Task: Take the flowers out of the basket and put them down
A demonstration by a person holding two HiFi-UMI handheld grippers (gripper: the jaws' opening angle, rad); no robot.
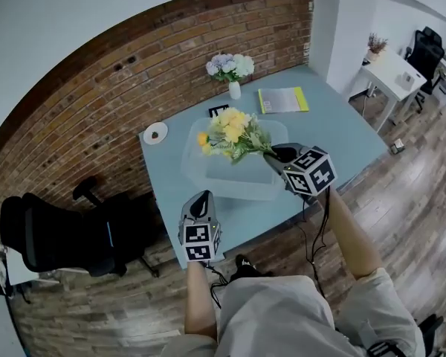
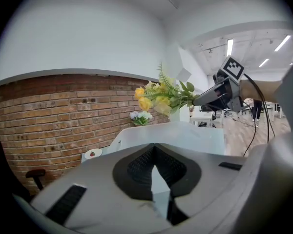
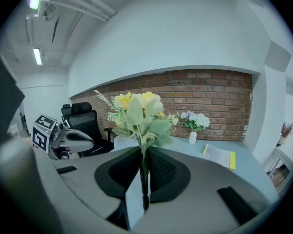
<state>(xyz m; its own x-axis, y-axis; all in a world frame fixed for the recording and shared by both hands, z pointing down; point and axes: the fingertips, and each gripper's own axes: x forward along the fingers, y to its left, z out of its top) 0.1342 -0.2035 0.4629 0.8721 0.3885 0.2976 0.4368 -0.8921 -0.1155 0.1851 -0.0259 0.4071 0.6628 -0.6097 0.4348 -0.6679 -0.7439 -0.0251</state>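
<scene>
right hand-held gripper: pinches thin stem of yellow flowers above boxy see-through basket | left hand-held gripper: pressed together, near basket

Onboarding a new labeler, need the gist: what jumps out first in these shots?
The yellow bouquet, clamped by its stems in the right gripper, hangs above the translucent basket on the blue table. The left gripper, shut and empty, hovers at the table's near edge. A white vase of pale flowers stands at the far edge, before the brick wall.
</scene>
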